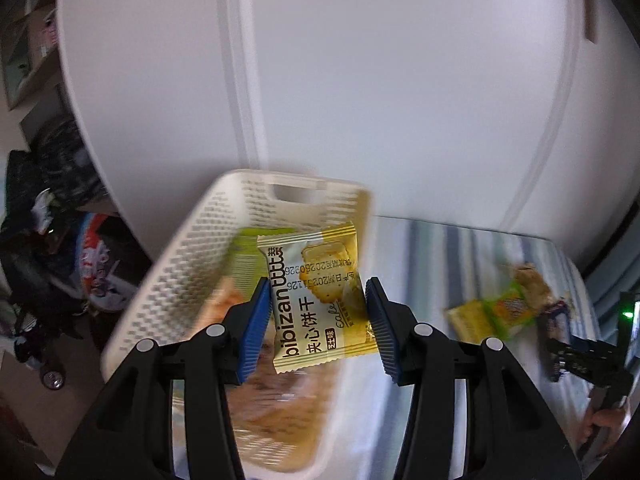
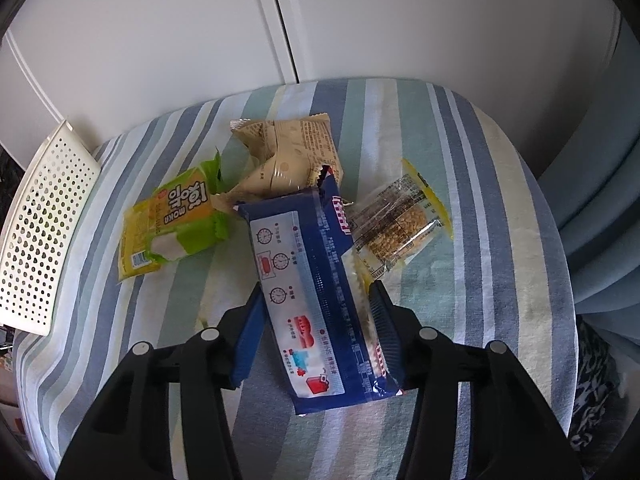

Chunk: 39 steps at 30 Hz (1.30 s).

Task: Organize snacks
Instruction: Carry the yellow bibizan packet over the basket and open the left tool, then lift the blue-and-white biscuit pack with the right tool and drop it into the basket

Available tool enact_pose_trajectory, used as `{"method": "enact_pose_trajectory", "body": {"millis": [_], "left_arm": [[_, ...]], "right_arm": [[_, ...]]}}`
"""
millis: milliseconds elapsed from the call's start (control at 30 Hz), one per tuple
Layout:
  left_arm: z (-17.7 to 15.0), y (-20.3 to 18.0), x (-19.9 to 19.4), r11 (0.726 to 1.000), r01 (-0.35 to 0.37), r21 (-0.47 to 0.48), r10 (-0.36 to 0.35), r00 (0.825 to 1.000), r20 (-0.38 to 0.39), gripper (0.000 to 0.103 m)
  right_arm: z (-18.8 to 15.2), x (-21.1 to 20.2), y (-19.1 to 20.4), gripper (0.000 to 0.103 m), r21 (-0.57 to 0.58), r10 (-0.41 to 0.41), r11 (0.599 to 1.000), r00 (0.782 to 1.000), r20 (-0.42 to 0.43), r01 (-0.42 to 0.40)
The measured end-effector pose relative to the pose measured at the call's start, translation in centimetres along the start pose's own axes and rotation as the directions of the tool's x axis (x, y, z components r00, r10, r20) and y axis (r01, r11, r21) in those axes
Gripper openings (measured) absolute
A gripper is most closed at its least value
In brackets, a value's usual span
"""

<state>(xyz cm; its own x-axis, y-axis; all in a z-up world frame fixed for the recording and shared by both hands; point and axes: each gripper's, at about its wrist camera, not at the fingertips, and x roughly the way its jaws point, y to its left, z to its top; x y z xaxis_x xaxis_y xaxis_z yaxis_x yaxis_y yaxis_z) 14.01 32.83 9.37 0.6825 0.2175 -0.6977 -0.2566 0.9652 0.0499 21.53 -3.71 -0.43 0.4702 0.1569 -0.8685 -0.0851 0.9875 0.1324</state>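
- Holding a yellow biscuit packet (image 1: 320, 300) between its blue pads, the left claw (image 1: 318, 326) sits low in the middle of the left wrist view, shut on the packet's two side edges, with the packet hanging over the white basket (image 1: 168, 280).
- Risk here, as I judge it: the grip is only on thin crinkly edges and the picture is smeared with motion, so the packet could slip out sideways and land on the striped cloth (image 1: 440, 264) instead of inside the basket.
- Lower in the right wrist view, the right claw (image 2: 316, 332) is closed around a long blue packet (image 2: 308, 300), pads against its two long sides near its closer end; the far end juts out toward the pile.
- Likely trouble there: the far end of the blue packet touches or overlaps the clear peanut bar (image 2: 400, 220) and the beige packet (image 2: 288, 156), so a lift could drag them along or knock them off.
- Farther up and left, a green and yellow packet (image 2: 176, 220) lies loose on the cloth, well apart from the right claw.
- At the left edge of that view stands the basket wall, beside the cloth; white cupboard doors (image 2: 360, 20) fill the top.
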Motion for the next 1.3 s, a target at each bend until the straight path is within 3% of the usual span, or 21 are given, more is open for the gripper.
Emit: {"method": "enact_pose_trajectory", "body": {"millis": [200,233,267,300,433,567,900,1133,1300], "left_arm": [[-0.9,3.7,0.6,0.998,-0.062,-0.018,0.062,0.998,-0.027,0.054],[-1.0,3.9,0.6,0.997,-0.069,-0.019,0.068,0.997,-0.029,0.07],[-1.1,4.2,0.7,0.997,-0.079,-0.024,0.078,0.996,-0.033,0.094],[-1.3,4.5,0.5,0.995,-0.094,-0.031,0.093,0.995,-0.023,0.101],[-2.2,5.4,-0.4,0.991,-0.111,-0.077,0.11,0.994,-0.011,0.101],[-3.8,4.6,-1.9,0.99,-0.083,-0.113,0.087,0.996,0.036,0.101],[-8.5,-1.1,-4.7,0.998,-0.046,-0.051,0.052,0.99,0.13,0.101],[-10.1,-1.9,-5.5,0.988,-0.144,-0.053,0.152,0.958,0.243,0.101],[-11.0,-0.7,-5.9,0.968,-0.224,-0.11,0.247,0.922,0.298,0.101]], "right_arm": [[0.0,0.2,-0.1,0.052,0.0,0.002,1.0,1.0,-0.007,-0.002],[0.0,0.2,-0.1,0.052,0.0,0.001,1.0,1.0,-0.008,-0.001],[0.0,0.2,-0.1,0.052,0.0,0.001,1.0,1.0,-0.008,-0.001],[0.1,0.2,-0.1,0.052,-0.002,0.0,1.0,1.0,-0.009,0.0],[0.1,0.3,0.0,0.052,-0.003,0.0,1.0,1.0,-0.009,0.0],[0.0,0.2,-0.1,0.05,0.004,0.013,1.0,1.0,-0.006,-0.013],[0.0,-1.7,-1.4,0.048,0.059,0.08,0.995,0.995,0.057,-0.084],[0.2,-4.2,-1.8,0.048,0.094,0.19,0.975,0.974,0.121,-0.202],[0.0,-6.1,-0.1,0.048,0.06,0.246,0.964,0.957,0.154,-0.258]]}}
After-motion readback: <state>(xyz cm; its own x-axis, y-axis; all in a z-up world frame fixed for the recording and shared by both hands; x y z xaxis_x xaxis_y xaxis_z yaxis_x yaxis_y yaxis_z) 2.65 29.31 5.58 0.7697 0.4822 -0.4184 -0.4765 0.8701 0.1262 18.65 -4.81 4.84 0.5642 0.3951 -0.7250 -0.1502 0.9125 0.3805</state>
